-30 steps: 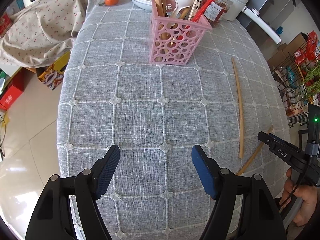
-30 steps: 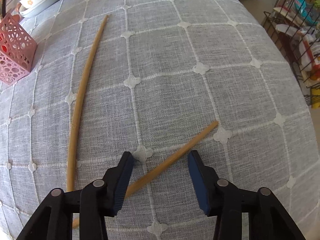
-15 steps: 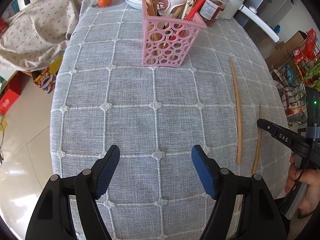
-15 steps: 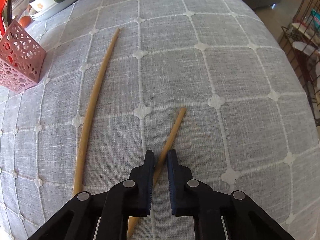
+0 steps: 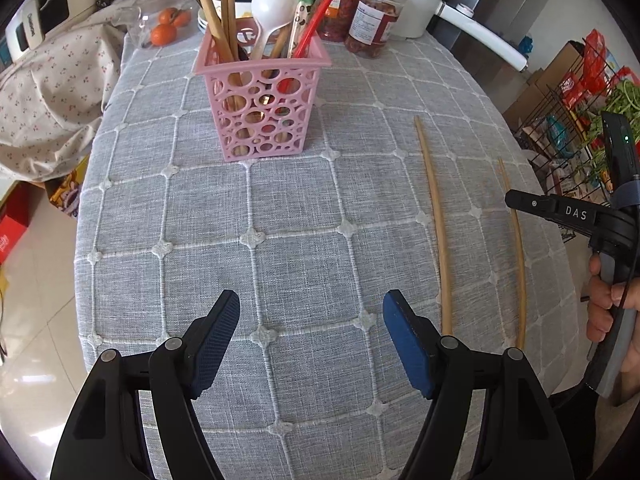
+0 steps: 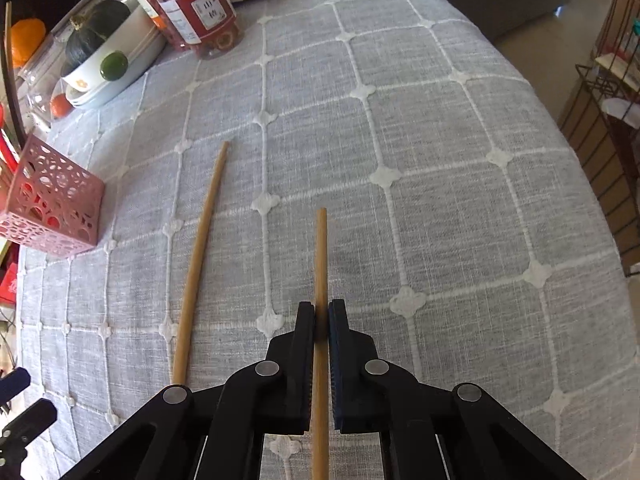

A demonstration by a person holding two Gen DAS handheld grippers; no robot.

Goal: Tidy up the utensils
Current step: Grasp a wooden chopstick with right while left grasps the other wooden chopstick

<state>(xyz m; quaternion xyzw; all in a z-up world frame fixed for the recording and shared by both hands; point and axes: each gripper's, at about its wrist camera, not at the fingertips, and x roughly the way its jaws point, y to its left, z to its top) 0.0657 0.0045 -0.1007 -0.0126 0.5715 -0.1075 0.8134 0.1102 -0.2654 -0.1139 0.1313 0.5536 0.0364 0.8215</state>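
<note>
**One chopstick pinched, one left on the cloth, the pink holder already crowded**

The right gripper [image 6: 321,312] has its two fingers clenched on a wooden chopstick [image 6: 321,256], which runs straight out ahead between the pads and back under the tool. Just to its left a second chopstick [image 6: 200,256] lies flat on the grey checked tablecloth [image 6: 440,160], loose and apart from the held one.

The left gripper [image 5: 311,312] hangs over a bare patch of cloth with its fingers spread wide and nothing between them. From its side I can see the right tool's black body at the edge, with the person's hand [image 5: 608,300] wrapped round the handle.

Further up the table stands the pink utensil holder [image 5: 262,116], a square plastic basket pierced with round holes, upright. It holds several wooden chopsticks [image 5: 208,8] leaning left, a white spoon [image 5: 272,4] with its bowl up, a red plastic spoon [image 5: 332,0] slanting right, and a few patterned sticks in between.

Behind it sit two clear jars [image 6: 196,12] with red contents and white labels, lids on. Beside them a stack of pale bowls [image 6: 116,72] carries a dark green squash and a small green fruit. A clear container [image 5: 160,24] at the far left corner has small orange fruit in it
</note>
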